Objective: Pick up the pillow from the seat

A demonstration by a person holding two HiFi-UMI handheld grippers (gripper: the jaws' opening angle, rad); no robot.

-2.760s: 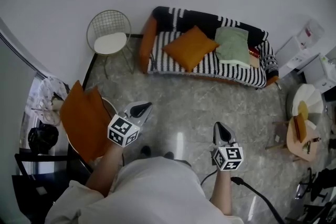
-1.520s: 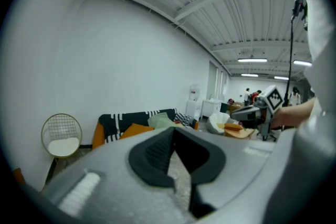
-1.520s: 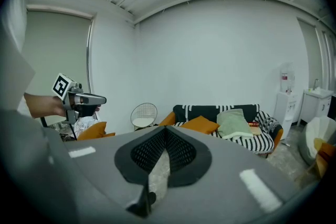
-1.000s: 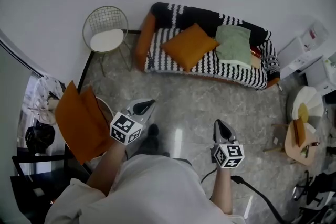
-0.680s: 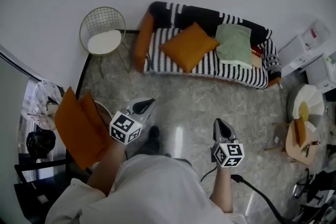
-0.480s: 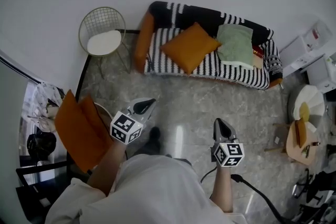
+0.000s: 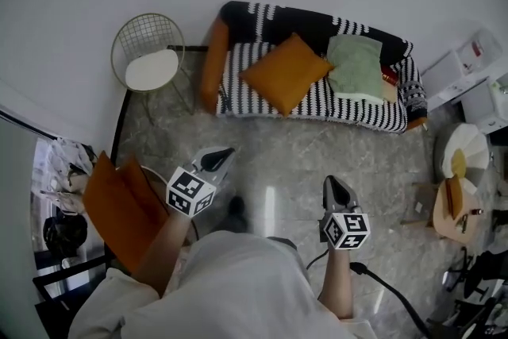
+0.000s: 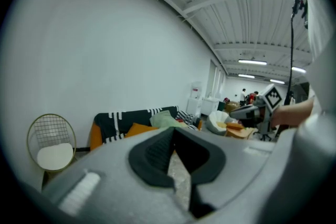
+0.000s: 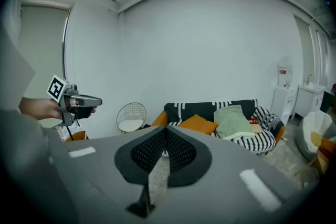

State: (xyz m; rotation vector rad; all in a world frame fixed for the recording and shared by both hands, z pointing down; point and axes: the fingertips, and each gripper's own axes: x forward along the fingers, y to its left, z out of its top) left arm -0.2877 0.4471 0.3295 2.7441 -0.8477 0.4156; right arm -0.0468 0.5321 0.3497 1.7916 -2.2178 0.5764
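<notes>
Plainly soft and light: orange pillow (image 7: 286,71), tilted on the seat of the striped sofa (image 7: 246,95) and leaning on the backrest, just beside a green pillow (image 7: 355,67). Probably squashy, with nothing stiff or breakable, though smooth cloth may slide out of a shallow pinch. Best taken at a free corner or the upper edge, biting deep into cloth and filling, or pressed between both claws. Well apart from the pillow, across open floor (image 7: 317,147): left claw (image 7: 225,154) and right claw (image 7: 332,185), each closed on nothing, aimed toward the sofa. Wire chair (image 7: 148,59) off to the sofa's left.
</notes>
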